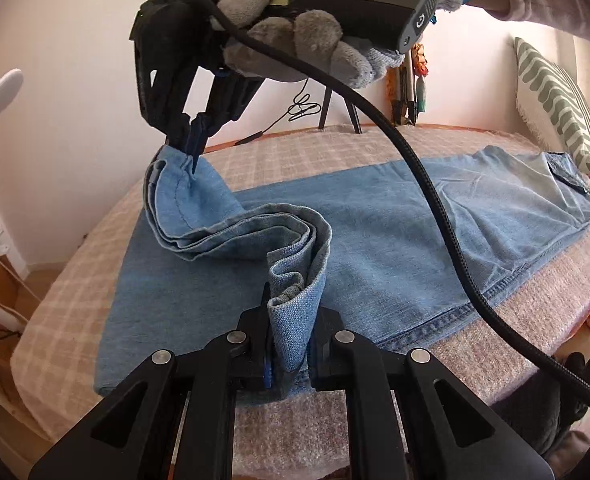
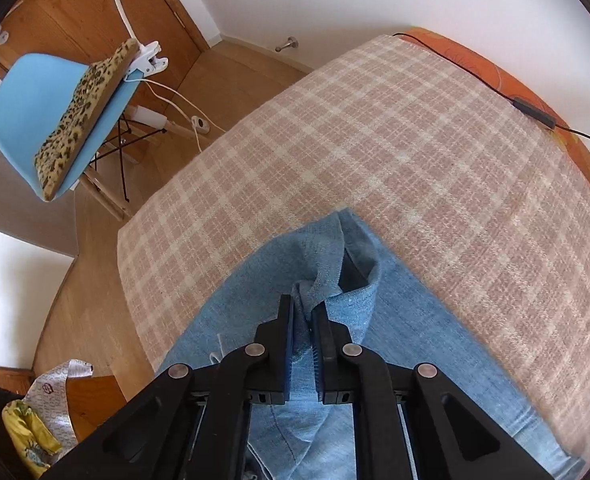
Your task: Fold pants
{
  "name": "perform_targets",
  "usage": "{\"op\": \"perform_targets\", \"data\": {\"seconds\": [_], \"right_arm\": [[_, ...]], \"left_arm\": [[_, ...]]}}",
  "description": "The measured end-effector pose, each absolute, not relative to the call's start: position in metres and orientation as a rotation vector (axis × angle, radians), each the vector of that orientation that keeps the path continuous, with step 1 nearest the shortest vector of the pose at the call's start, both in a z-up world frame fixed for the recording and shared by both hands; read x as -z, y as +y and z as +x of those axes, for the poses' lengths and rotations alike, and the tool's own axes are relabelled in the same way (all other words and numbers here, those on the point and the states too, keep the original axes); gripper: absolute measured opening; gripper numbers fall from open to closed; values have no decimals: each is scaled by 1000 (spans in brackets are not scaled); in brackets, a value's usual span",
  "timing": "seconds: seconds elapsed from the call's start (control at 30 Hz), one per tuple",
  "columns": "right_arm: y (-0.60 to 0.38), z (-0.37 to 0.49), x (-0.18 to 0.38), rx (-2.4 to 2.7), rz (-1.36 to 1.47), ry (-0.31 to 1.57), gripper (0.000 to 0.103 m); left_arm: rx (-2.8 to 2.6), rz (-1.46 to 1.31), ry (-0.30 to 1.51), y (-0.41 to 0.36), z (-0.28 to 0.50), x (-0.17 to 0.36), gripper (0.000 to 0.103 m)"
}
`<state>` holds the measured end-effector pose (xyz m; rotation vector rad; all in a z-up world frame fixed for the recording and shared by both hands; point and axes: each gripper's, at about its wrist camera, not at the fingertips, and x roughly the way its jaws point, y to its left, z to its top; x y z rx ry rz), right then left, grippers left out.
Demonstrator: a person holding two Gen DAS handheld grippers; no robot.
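**Supporting surface and what lies on it**

A bed [image 1: 375, 140] covered by a pink-and-cream checked blanket [image 2: 375, 140] carries light blue denim pants [image 1: 435, 220], spread lengthwise. A striped pillow [image 1: 555, 96] stands at one end. A thin black cable [image 2: 531, 112] runs along the far edge, over orange fabric [image 2: 475, 60].

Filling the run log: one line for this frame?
step: fold pants | left tool: shut on jeans hem | right tool: shut on hem, lifted | rest of jeans flat on plaid blanket
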<state>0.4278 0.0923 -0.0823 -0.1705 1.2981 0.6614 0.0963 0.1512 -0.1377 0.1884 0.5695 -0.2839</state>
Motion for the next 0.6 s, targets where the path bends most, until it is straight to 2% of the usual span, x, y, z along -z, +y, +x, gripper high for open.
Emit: {"op": "perform_targets", "data": {"seconds": [0.17, 0.23, 0.37, 0.47, 0.5, 0.53, 0.6], "right_arm": [[31, 431, 54, -660, -25, 1235, 5], [5, 432, 44, -659, 36, 1206, 0], [-53, 429, 39, -654, 157, 1192, 0], [-92, 416, 53, -616, 201, 1187, 8], [-104, 411, 59, -607, 214, 1185, 22], [-114, 406, 66, -586, 221, 1178, 50], [-135, 394, 83, -514, 232, 1161, 65]], "left_arm": [[365, 102, 600, 149, 101, 102, 10], [396, 77, 599, 142, 103, 87, 10], [483, 68, 586, 114, 98, 60, 10], [544, 83, 606, 87, 100, 57, 10], [552, 106, 614, 78, 100, 60, 10], [562, 121, 633, 70, 103, 65, 10], [591, 99, 687, 61, 110, 77, 10]]}}
